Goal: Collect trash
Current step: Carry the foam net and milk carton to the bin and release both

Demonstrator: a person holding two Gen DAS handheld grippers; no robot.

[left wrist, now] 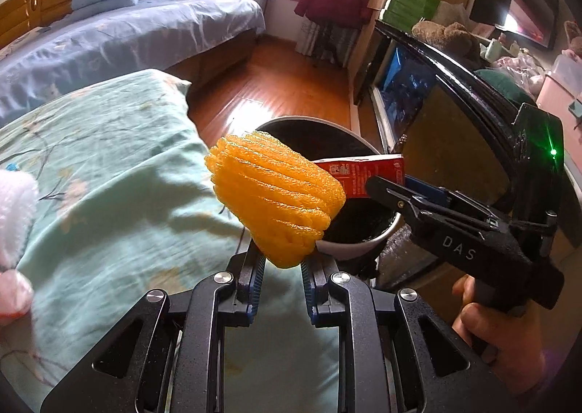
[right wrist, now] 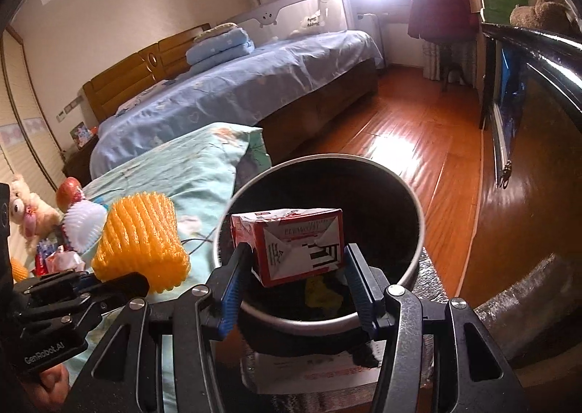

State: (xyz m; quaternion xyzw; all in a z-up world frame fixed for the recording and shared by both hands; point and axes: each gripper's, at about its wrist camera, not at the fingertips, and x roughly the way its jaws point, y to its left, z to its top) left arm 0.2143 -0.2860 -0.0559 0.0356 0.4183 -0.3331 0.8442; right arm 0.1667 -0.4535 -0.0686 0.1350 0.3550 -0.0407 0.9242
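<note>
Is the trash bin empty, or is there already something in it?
Not empty. In the right wrist view, something yellow lies at the bottom of the trash bin, below the red carton; what it is cannot be told.
</note>
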